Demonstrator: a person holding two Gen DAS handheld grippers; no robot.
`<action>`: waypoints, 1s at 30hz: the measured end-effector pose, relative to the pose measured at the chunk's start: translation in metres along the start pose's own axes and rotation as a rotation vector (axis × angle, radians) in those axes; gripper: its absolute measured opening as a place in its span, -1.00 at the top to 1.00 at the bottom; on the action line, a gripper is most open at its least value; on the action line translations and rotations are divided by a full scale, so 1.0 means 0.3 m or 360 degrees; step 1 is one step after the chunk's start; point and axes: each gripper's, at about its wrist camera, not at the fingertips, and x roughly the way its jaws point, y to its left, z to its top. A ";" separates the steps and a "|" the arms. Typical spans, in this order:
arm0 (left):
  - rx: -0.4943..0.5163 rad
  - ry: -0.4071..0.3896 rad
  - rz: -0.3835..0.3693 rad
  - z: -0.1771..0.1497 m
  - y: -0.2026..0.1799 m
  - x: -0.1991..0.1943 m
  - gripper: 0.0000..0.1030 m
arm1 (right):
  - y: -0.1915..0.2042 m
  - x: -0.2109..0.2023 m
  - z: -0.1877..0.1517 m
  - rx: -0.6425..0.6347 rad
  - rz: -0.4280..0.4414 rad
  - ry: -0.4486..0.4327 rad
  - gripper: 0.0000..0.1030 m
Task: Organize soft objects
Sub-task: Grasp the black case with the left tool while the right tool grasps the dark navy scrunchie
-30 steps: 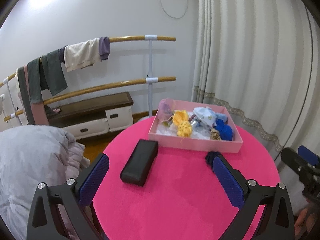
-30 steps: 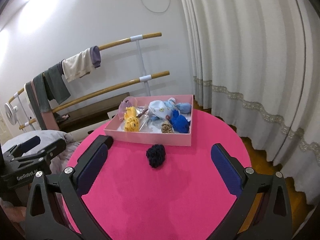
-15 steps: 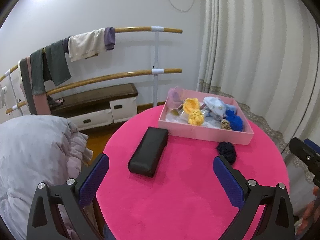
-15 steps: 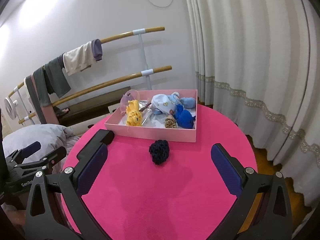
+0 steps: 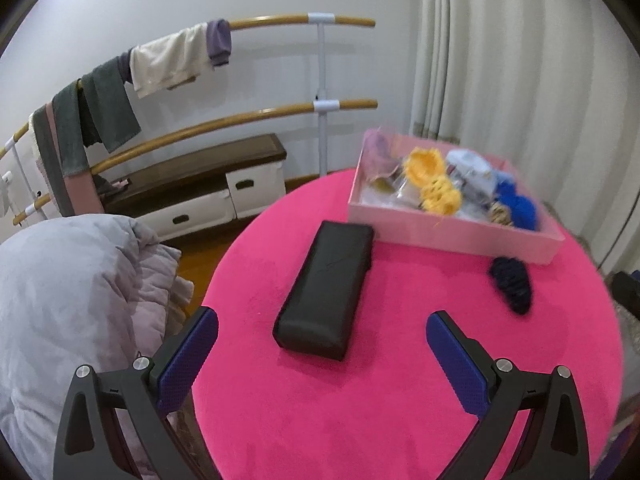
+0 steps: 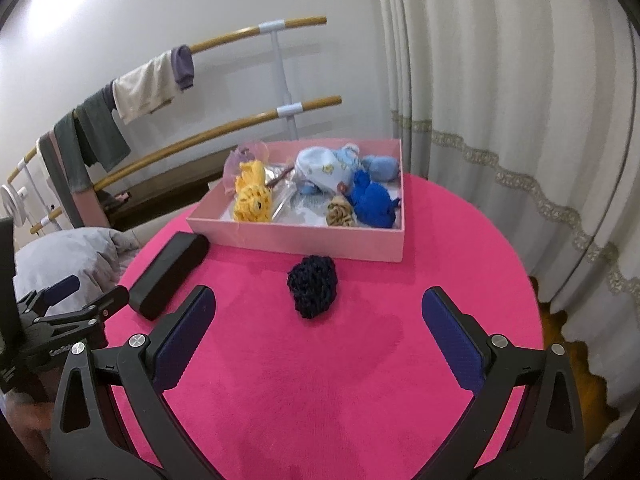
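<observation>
A pink box at the far side of the round pink table holds several soft items: a yellow knit toy, a blue knit toy, a pale blue baby hat. A dark navy knit piece lies on the table in front of the box; it also shows in the left wrist view. My right gripper is open and empty, just short of the navy piece. My left gripper is open and empty, facing a black case.
The black case also shows in the right wrist view, left of the navy piece. A grey duvet lies left of the table. Wooden rails with hung clothes line the wall. Curtains hang on the right.
My left gripper has swung left and nearer the black case. My right gripper has moved forward toward the navy piece. Both stay open.
</observation>
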 end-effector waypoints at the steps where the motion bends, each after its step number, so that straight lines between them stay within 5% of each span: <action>1: 0.0010 0.0020 0.0002 0.008 0.003 0.034 -1.00 | -0.002 0.017 0.000 0.0002 0.0000 0.0012 -1.00; 15: 0.0098 0.0221 0.0016 0.113 -0.012 0.497 -0.93 | -0.018 0.252 0.009 -0.0001 0.0000 0.0185 -1.00; 23: 0.0035 0.0253 -0.0118 0.147 -0.033 0.597 0.07 | -0.021 0.376 0.005 -0.0014 0.0003 0.0266 -1.00; 30: 0.0017 0.0239 -0.0131 0.143 -0.057 0.608 0.25 | 0.004 0.459 -0.016 -0.0088 -0.0055 0.0330 -0.54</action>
